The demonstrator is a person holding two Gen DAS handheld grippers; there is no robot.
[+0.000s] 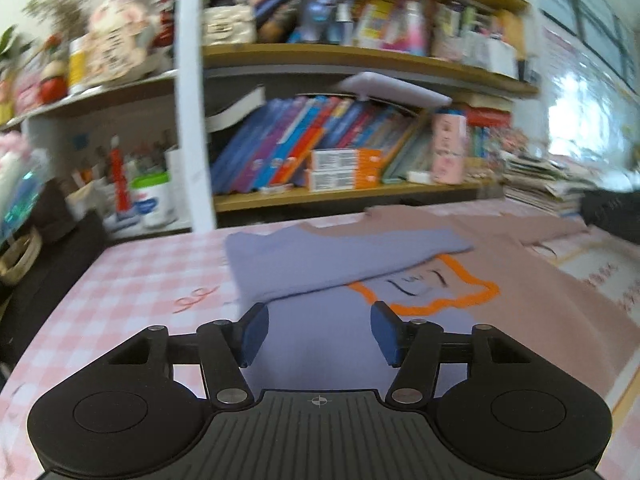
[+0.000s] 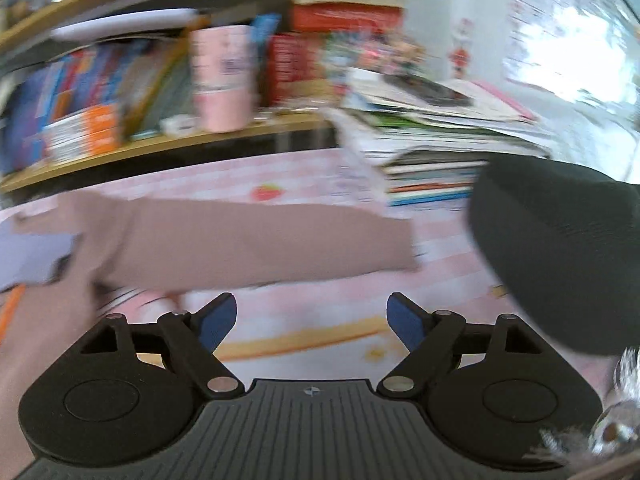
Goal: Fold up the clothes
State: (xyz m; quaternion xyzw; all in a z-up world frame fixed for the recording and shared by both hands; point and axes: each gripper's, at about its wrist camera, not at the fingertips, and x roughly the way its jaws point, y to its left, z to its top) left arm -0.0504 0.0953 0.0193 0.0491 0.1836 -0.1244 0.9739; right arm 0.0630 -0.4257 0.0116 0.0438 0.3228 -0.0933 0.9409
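Note:
A shirt lies spread on the pink checked tablecloth (image 1: 132, 292). Its body is dusty pink (image 1: 560, 312) with an orange-outlined drawing (image 1: 448, 292), and a lavender part (image 1: 328, 260) is folded over it from the left. My left gripper (image 1: 320, 332) hovers just above the lavender cloth, jaws open, nothing between the blue pads (image 1: 254, 334). In the right wrist view the pink sleeve (image 2: 248, 240) stretches across the table, its cuff toward the right. My right gripper (image 2: 310, 322) is open over bare tablecloth (image 2: 304, 320) in front of the sleeve, holding nothing.
A shelf unit (image 1: 344, 196) packed with books, boxes and a pink carton (image 1: 448, 148) stands along the table's far edge. A stack of magazines (image 2: 432, 160) sits at the back right. A dark knitted object (image 2: 560, 256) lies at the right, close to the right gripper.

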